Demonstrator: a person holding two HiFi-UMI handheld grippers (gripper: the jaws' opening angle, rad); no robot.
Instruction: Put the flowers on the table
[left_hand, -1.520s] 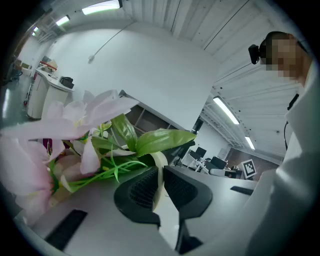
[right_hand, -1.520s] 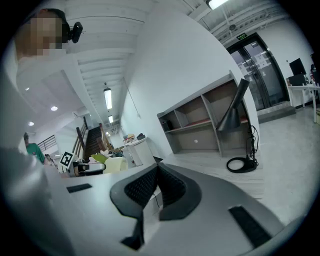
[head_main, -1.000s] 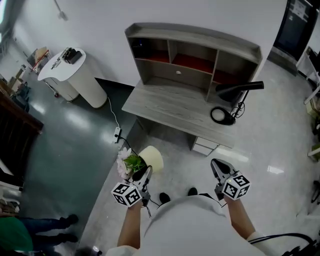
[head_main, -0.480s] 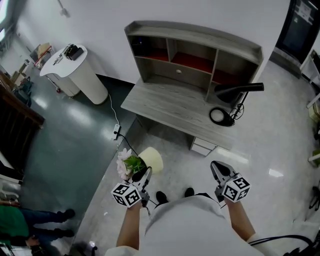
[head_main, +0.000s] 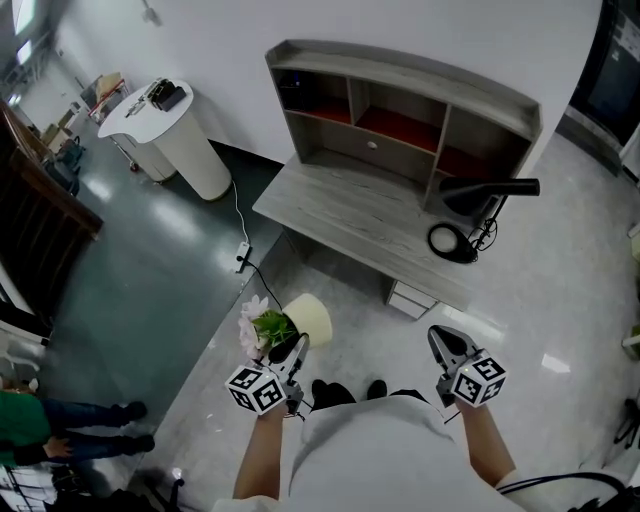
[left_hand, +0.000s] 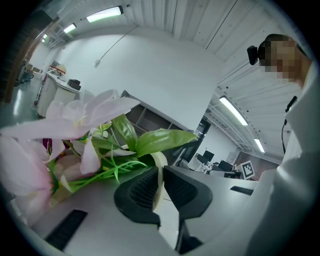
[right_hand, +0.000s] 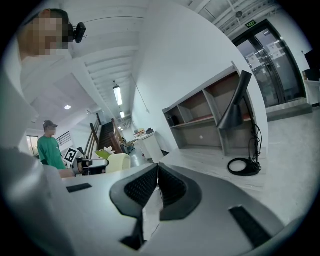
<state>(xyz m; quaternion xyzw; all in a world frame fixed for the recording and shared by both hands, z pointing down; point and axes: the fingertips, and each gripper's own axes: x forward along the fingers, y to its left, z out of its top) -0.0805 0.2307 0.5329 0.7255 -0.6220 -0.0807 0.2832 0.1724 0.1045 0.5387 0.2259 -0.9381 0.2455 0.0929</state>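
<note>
A pale yellow pot (head_main: 312, 318) of pink flowers (head_main: 252, 322) and green leaves hangs over the floor, in front of the grey table (head_main: 350, 215). My left gripper (head_main: 297, 346) is shut on the pot's rim. In the left gripper view the cream rim (left_hand: 160, 176) is pinched between the jaws of the left gripper (left_hand: 159, 172), with flowers (left_hand: 75, 120) and leaves spreading to the left. My right gripper (head_main: 441, 340) is held at the right, shut with nothing in it. In the right gripper view the jaws of the right gripper (right_hand: 158, 172) meet and the pot (right_hand: 118, 162) shows at the left.
The table carries a shelf unit (head_main: 400, 90) at the back and a black lamp (head_main: 480, 195) at its right end. A white round cabinet (head_main: 185, 150) and a power strip (head_main: 243, 255) are at the left. A person in green (head_main: 30, 420) stands at the lower left.
The person has stepped a little towards the table, carrying both grippers and the held pot along. The jaws of both grippers stand as before.
</note>
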